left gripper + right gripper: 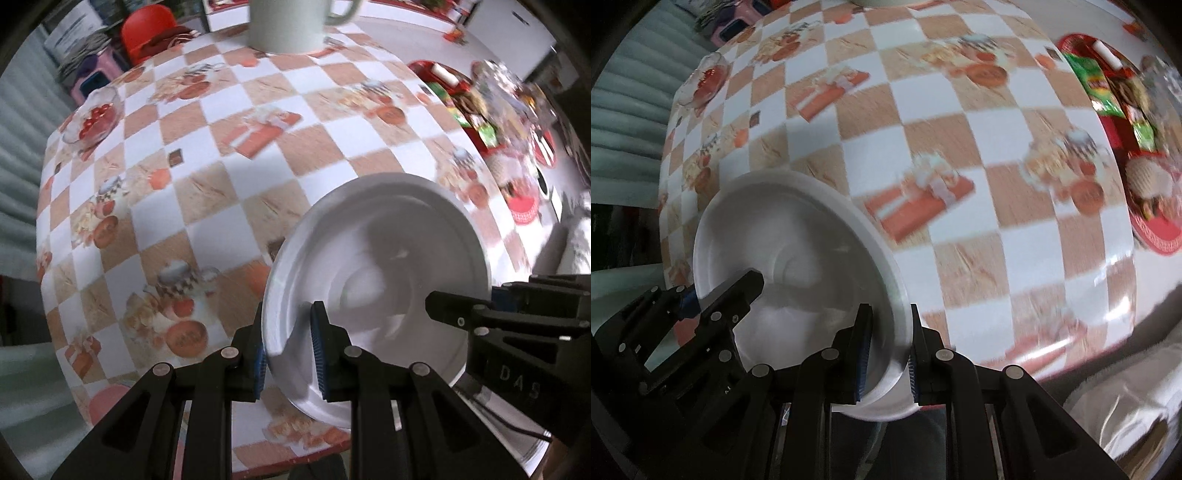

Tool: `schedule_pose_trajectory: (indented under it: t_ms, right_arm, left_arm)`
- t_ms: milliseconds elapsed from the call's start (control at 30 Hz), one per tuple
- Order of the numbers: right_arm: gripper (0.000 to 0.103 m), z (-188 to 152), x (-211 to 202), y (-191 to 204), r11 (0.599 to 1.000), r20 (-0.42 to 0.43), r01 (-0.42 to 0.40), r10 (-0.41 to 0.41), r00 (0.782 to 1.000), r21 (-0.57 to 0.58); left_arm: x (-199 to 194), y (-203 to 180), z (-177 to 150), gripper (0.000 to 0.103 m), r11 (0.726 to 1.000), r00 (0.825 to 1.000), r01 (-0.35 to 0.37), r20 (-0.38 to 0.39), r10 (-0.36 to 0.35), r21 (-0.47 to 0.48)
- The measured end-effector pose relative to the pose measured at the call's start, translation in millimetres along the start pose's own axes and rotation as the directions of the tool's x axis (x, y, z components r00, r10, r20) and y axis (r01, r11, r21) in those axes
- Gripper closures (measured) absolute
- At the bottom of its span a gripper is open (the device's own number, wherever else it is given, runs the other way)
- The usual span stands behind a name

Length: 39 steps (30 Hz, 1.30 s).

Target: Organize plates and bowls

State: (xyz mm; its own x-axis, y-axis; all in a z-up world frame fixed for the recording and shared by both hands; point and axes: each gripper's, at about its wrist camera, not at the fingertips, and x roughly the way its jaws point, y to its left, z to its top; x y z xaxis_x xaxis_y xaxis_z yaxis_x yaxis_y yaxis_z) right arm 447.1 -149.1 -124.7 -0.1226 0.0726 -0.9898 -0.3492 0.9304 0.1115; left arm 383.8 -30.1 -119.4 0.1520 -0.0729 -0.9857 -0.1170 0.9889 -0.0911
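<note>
Both grippers pinch opposite rim edges of one white plate (376, 266), jaws nearly closed on it: the left gripper (288, 354) at its near-left rim, the right gripper (886, 354) across from it. The plate hangs over the checkered table (207, 155) near its front edge, likely gripped on both sides to keep it level, with the mug (291, 22) and glass bowl (94, 112) well apart.

1. A white bowl (376, 266) is showing plain, glossy white inside.
2. The tablecloth (229, 184) is displaying tan-and-white checks with orange gift-box and teapot prints.
3. Black grippers are wearing blue pads (317, 350).
4. A red tray (1145, 206) is holding green packets.
5. A pale green mug (288, 22) is standing behind.
</note>
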Motion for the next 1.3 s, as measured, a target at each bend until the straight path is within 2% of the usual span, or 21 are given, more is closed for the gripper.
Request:
schedule_pose_trajectory:
  t_ms: [333, 800, 867, 900, 933, 1000, 1033, 1100, 1133, 1167, 1200, 1300]
  right_arm:
    - [0.084, -46, 15, -13, 0.996, -0.046, 0.015, -0.011, 0.999, 0.088]
    - [0.084, -55, 26, -15, 0.993, -0.073, 0.022, -0.013, 0.997, 0.119]
    - [0.084, -56, 28, -14, 0.993, -0.076, 0.024, -0.015, 0.997, 0.117]
    - [0.084, -56, 29, -13, 0.994, -0.078, 0.031, -0.023, 0.997, 0.109]
    - [0.084, -56, 29, -12, 0.994, -0.081, 0.04, -0.032, 0.996, 0.099]
    - [0.083, -56, 31, -10, 0.995, -0.084, 0.045, -0.037, 0.996, 0.092]
    - [0.077, -57, 31, -11, 0.994, -0.083, 0.056, -0.048, 0.995, 0.097]
    - [0.055, -57, 29, -16, 0.99, -0.078, 0.076, -0.068, 0.995, 0.115]
    - [0.036, -57, 28, -20, 0.986, -0.076, 0.106, -0.097, 0.992, 0.13]
    - [0.027, -57, 26, -25, 0.982, -0.071, 0.123, -0.114, 0.991, 0.142]
    - [0.026, -57, 25, -29, 0.981, -0.061, 0.115, -0.107, 0.992, 0.159]
    - [0.026, -60, 24, -39, 0.975, -0.059, 0.085, -0.074, 0.996, 0.205]
  left_arm:
    - [10, -26, -37, 0.079, 0.993, 0.999, 0.017, -0.052, -0.011, 0.12]
    - [19, -31, -46, 0.079, 0.987, 0.995, 0.03, -0.094, -0.016, 0.155]
    - [21, -34, -47, 0.075, 0.986, 0.995, 0.01, -0.098, 0.007, 0.166]
    - [22, -35, -48, 0.07, 0.985, 0.995, 0.007, -0.101, 0.011, 0.174]
    - [22, -36, -48, 0.058, 0.984, 0.995, 0.009, -0.103, 0.01, 0.179]
    - [20, -37, -49, 0.041, 0.983, 0.996, -0.006, -0.089, 0.023, 0.183]
    - [18, -36, -49, 0.036, 0.983, 0.996, -0.023, -0.076, 0.037, 0.184]
    - [17, -31, -48, 0.031, 0.985, 0.996, -0.042, -0.066, 0.054, 0.168]
    - [16, -27, -47, 0.029, 0.988, 0.996, -0.046, -0.064, 0.056, 0.149]
    - [16, -23, -47, 0.028, 0.99, 0.997, -0.043, -0.064, 0.052, 0.133]
    - [16, -19, -46, 0.025, 0.993, 0.997, -0.038, -0.066, 0.046, 0.115]
    - [17, -12, -47, 0.024, 0.995, 0.996, -0.035, -0.082, 0.042, 0.091]
